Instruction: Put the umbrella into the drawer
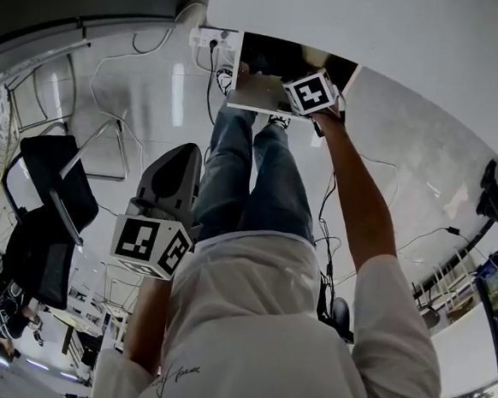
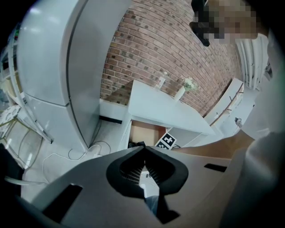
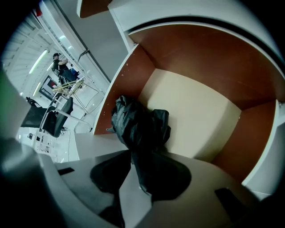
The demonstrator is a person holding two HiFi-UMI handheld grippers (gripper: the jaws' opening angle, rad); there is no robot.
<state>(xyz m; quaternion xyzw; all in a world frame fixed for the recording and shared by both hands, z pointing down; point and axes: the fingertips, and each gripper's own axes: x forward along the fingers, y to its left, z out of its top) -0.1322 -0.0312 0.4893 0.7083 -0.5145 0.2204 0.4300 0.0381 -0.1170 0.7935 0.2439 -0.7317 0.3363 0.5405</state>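
A crumpled black folded umbrella (image 3: 140, 122) hangs down into the open drawer (image 3: 196, 116), near its left brown wall and beige bottom. My right gripper (image 3: 136, 156) is shut on a strip of the umbrella's fabric. In the head view, only the right gripper's marker cube (image 1: 310, 93) shows at the drawer's (image 1: 256, 91) front edge; its jaws are hidden. My left gripper (image 1: 182, 156) hangs beside the person's leg, well short of the drawer. It is shut (image 2: 143, 151) with nothing in it. The left gripper view shows the drawer (image 2: 144, 132) from afar.
The drawer belongs to a white cabinet (image 1: 382, 33) against a brick wall (image 2: 169, 49), with a small vase (image 2: 180, 93) on top. A power strip (image 1: 212, 38) and cables lie on the floor. A black chair (image 1: 51, 204) stands at the left, and a tall white appliance (image 2: 49, 58) is nearby.
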